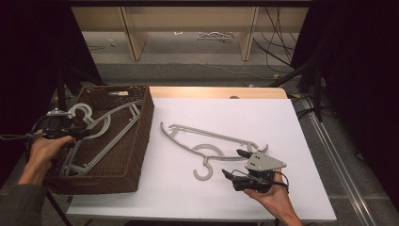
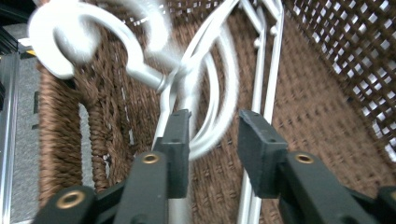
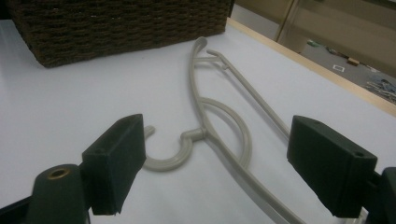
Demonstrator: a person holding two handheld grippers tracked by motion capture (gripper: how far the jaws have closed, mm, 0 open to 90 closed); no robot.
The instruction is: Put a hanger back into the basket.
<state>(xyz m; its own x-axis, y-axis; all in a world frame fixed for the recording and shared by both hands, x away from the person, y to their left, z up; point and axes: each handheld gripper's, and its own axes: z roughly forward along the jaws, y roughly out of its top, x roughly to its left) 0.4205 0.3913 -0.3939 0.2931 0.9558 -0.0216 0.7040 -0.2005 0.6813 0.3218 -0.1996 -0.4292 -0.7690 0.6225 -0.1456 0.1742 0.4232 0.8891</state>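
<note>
1. Inside the brown wicker basket [image 1: 134, 155], at the table's left edge, lie grey plastic hangers [image 1: 101, 134] in a loose stack; their hooks rise toward the basket's far left corner.
2. Left gripper [image 1: 87, 133]: reaches over the basket's left rim, held by the left hand [image 1: 44, 150]. In the left gripper view [image 2: 212, 140] its jaws stand a little apart, with the neck and inner loop of one hanger [image 2: 196, 88] passing between them; the left pad [image 2: 180, 140] lies against the hanger, while the right pad [image 2: 257, 144] is clear of it, so nothing is pinched. No earlier frame is available to show jaw motion.
3. Second hanger [image 1: 207, 146]: lies flat on the white tabletop [image 1: 263, 117], just right of the basket, hook [image 1: 203, 167] pointing toward the person.
4. Right gripper [image 1: 235, 162]: rests low beside that hook, held by the right hand [image 1: 273, 195]. In the right gripper view [image 3: 215, 158] its jaws are spread wide, the hook [image 3: 170, 156] and neck of the hanger [image 3: 219, 116] lying on the table beyond them, untouched.
5. Surroundings: a wooden table edge [image 1: 216, 92] shows beyond the white surface, with cables [image 1: 277, 42] on the floor behind.
</note>
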